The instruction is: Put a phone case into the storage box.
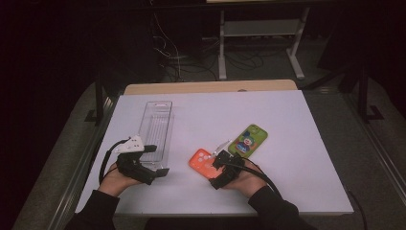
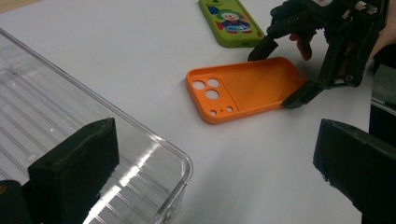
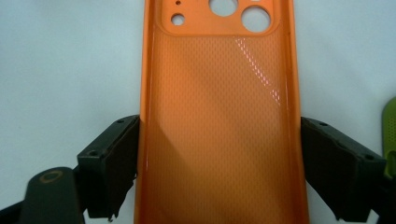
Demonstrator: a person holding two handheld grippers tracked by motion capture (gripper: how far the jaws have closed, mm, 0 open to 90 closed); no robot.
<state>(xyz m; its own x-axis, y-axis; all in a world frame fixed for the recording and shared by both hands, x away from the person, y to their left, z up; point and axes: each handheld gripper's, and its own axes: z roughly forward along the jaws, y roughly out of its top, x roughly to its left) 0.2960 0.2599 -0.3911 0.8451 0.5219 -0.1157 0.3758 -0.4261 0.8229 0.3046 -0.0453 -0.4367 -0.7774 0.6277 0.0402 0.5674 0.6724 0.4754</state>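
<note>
High view: 2 phone cases, 1 clear tray, 2 grippers on 1 white table (image 1: 297, 143). Orange case (image 1: 203, 162) flat on the table near the front edge, open side up, long axis running diagonally, camera-hole end toward the far left. Green case (image 1: 248, 140) just beside it to the right, clown picture up. Right gripper (image 1: 221, 163) at the orange case's near end. Left gripper (image 1: 160, 171) by the near end of the clear tray (image 1: 155, 128).

Left gripper view: left gripper (image 2: 210, 168) spread wide, empty, 1 jaw over the tray's corner; right gripper's 2 jaws at either long side of the orange case (image 2: 243, 88).

Right gripper view: right gripper (image 3: 219, 163) straddling the orange case (image 3: 219, 112), jaws against both long edges, camera holes pointing away; a sliver of green case (image 3: 390, 135) at right.
</note>
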